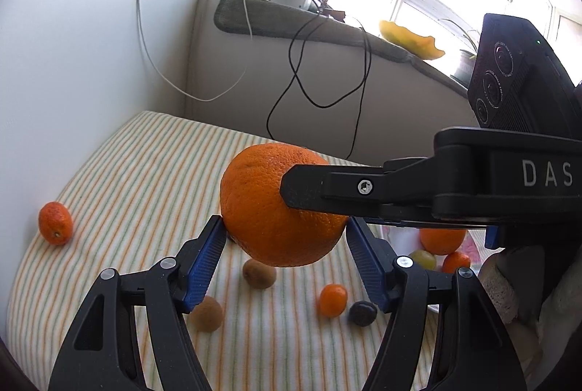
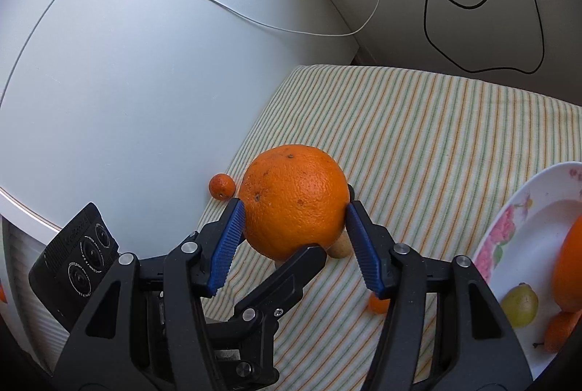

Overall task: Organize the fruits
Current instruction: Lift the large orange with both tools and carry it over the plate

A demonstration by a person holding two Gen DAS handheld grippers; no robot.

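A large orange (image 1: 280, 205) is clamped between the blue pads of both hand-held grippers at once, raised above the striped cloth (image 1: 145, 172). The left hand-held gripper (image 1: 283, 227) grips its sides; the right hand-held gripper (image 2: 293, 214) reaches in crosswise, both angled downward. Small fruits (image 1: 333, 300) lie on the cloth below them.

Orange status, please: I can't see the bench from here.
Both grippers, left and right, shut on the orange, lifted off the striped cloth. Plate right, path clear.
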